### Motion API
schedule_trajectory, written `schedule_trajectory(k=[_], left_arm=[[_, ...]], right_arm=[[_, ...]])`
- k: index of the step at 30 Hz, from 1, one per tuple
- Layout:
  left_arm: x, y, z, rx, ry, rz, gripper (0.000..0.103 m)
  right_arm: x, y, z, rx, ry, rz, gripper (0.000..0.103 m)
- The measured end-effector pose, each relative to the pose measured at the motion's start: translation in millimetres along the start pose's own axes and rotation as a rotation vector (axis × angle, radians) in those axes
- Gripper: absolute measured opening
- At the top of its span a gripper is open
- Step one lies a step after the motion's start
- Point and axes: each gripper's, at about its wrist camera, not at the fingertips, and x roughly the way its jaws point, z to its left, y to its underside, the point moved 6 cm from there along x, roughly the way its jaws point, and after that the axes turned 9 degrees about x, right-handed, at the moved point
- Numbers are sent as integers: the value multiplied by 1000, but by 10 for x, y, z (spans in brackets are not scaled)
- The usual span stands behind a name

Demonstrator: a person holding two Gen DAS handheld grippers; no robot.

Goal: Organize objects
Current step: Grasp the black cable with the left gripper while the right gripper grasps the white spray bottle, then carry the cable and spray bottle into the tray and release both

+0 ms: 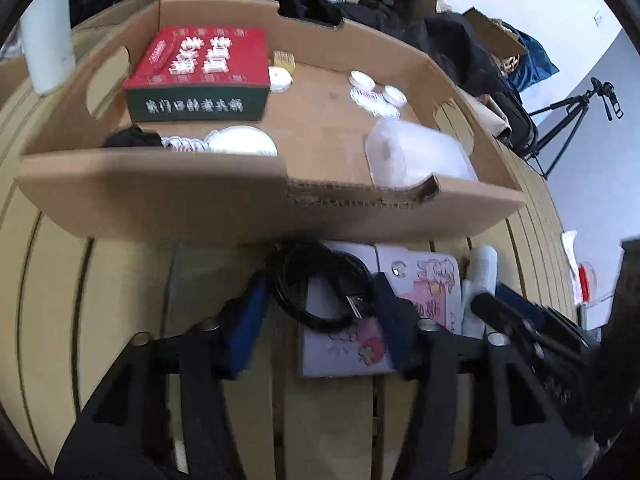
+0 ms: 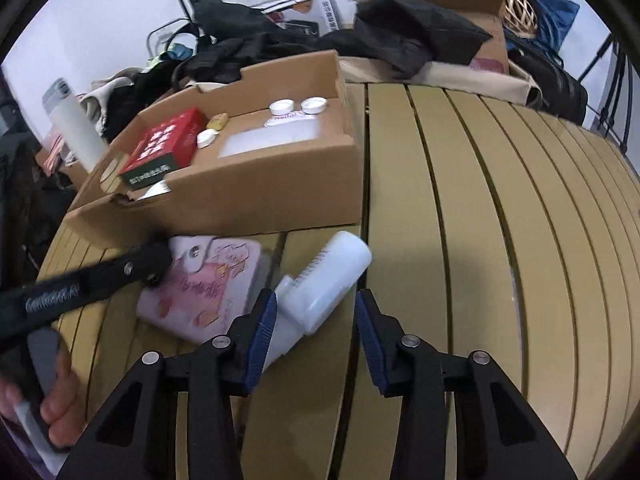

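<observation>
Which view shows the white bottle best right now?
Right wrist: the white bottle lies in full view on the table, between the right gripper fingers. Left wrist shows only a sliver of it beside the pink pouch.

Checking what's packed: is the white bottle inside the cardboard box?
No, the white bottle lies on the table outside the cardboard box.

left hand-held gripper [image 1: 320,320] angled downward, jaws partly apart, right hand-held gripper [image 2: 316,320] likewise, jaws gaping

Bowl [image 1: 243,141] half hidden behind cardboard box wall [image 1: 160,188], box lettering blurred, tripod [image 1: 568,120] cut off.
</observation>
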Motion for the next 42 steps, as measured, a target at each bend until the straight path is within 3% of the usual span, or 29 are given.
schedule_trajectory(k=[5,6,7,9,20,26,30,35,39,42], left_arm=[[-19,19,28,-38,19,-10,45],[-31,31,35,-48,22,-13,44],[-41,46,41,-57,22,-12,43],[-98,138,31,-76,26,7,42],[-1370,841,-236,-80,65,-128,42],[-1649,689,-437,-8,85,-181,42],[-1715,205,-506,63,105,-219,42],[-1390,-630,-413,87,137,-192,42],[-868,-1050,-207,117,74,-159,42],[-442,-1142,-19,104,58,-83,42]], right_arm=[[170,-103,16,64,-52,21,44],[187,-96,46,43,-47,19,34],[201,-79,74,25,-41,18,30],[168,-18,90,6,-46,29,30],[-733,605,-165,-39,-69,35,30],[-1011,669,-61,-19,-138,13,30],[-1152,365,84,-7,-221,-14,30],[-1144,-479,496,-86,-288,-81,30],[-677,-1181,850,-128,-289,-31,30],[-90,-1567,1083,-163,-265,59,30]])
